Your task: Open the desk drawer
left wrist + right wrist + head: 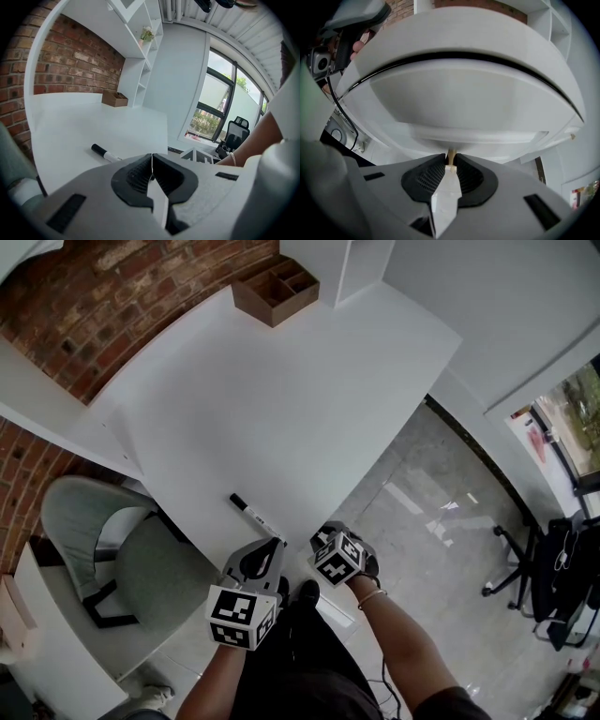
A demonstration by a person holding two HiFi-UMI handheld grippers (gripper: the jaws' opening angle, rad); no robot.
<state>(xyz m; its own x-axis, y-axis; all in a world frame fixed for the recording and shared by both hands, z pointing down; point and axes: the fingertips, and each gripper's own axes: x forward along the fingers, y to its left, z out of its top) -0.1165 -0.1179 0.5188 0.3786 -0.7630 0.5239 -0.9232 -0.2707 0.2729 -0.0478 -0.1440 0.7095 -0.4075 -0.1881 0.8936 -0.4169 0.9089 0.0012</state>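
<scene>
The white desk [281, 399] fills the head view. In the right gripper view its drawer front [468, 98] curves overhead, with a small tan knob [451, 153] under its lower edge. My right gripper [451, 159] has its jaws closed on that knob, the dark pads tight on both sides. In the head view the right gripper [323, 542] sits at the desk's near edge, pointing steeply down. My left gripper [277, 544] hovers beside it over the desk edge; its jaws [152, 157] meet with nothing between them. A black-capped white marker [253, 514] [105, 153] lies just ahead of it.
A wooden organiser box [275, 292] stands at the desk's far end by white shelves. A grey-green chair [131, 559] sits left of the desk, against a brick wall [103, 306]. A black office chair [553, 568] stands on the grey floor at right.
</scene>
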